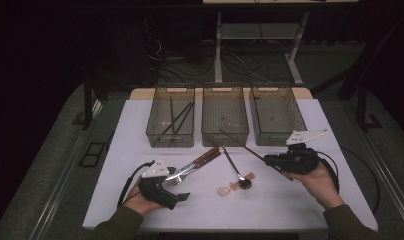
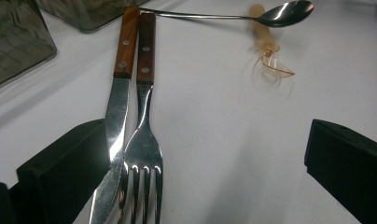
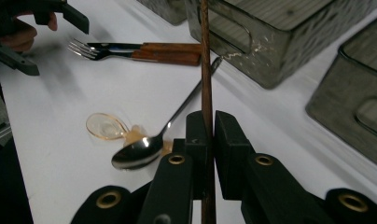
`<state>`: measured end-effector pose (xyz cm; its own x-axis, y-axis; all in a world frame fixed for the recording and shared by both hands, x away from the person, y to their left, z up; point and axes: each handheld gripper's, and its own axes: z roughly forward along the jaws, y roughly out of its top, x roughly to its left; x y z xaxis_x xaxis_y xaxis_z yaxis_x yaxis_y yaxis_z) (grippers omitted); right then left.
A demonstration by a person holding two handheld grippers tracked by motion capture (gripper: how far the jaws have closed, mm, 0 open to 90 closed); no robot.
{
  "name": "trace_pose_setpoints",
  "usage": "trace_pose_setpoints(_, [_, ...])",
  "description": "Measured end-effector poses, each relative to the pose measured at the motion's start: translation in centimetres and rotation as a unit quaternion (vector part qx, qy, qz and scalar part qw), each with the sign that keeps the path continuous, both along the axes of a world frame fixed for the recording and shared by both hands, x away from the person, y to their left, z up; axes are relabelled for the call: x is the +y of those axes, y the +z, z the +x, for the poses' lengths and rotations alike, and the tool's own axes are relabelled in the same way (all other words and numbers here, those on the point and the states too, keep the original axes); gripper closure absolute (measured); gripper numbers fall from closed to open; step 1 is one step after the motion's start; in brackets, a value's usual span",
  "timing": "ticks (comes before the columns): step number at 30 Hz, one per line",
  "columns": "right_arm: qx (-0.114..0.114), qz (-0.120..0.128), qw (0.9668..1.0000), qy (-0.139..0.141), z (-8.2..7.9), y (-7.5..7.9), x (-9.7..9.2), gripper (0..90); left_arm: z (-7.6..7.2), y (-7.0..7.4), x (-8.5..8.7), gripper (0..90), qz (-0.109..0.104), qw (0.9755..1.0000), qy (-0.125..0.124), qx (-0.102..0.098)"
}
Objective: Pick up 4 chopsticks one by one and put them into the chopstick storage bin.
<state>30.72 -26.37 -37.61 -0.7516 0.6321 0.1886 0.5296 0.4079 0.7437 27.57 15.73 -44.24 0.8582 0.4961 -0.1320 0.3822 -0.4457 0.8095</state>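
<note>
One chopstick [image 3: 206, 70] clamped between jaws of right gripper [image 1: 268, 160], lifted above table [image 1: 290, 200], tip toward middle bin [image 1: 225, 120]. Left gripper [image 1: 182, 196] jaws apart, near knife [image 2: 123, 70] and fork [image 2: 143, 140].

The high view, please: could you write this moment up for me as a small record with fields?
Right hand-held gripper: shut on a thin dark brown wooden chopstick, held above the white table
Left hand-held gripper: open, jaws either side of the fork tines and knife tip
Cutlery on table: wooden-handled steel knife and wooden-handled steel fork side by side; steel spoon lying across a clear amber plastic spoon
Left grey mesh bin: holds dark chopsticks
Middle bin: contents unclear
Right bin: contents unclear
</note>
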Motion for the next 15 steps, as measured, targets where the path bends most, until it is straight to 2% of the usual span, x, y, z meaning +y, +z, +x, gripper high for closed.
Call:
trace_pose_setpoints(7, [0.006, 0.01, 0.9999, 0.011, 1.0, 0.2, 2.2, 84.2, 0.0, 0.0, 0.0, 0.0, 0.003, 1.0, -0.003, -0.002])
trace_pose_setpoints(15, [-0.001, 0.006, 0.9999, 0.011, 2.4, 0.6, 4.4, 84.2, 0.0, 0.0, -0.1, 0.0, -0.001, 1.0, 0.003, 0.001])
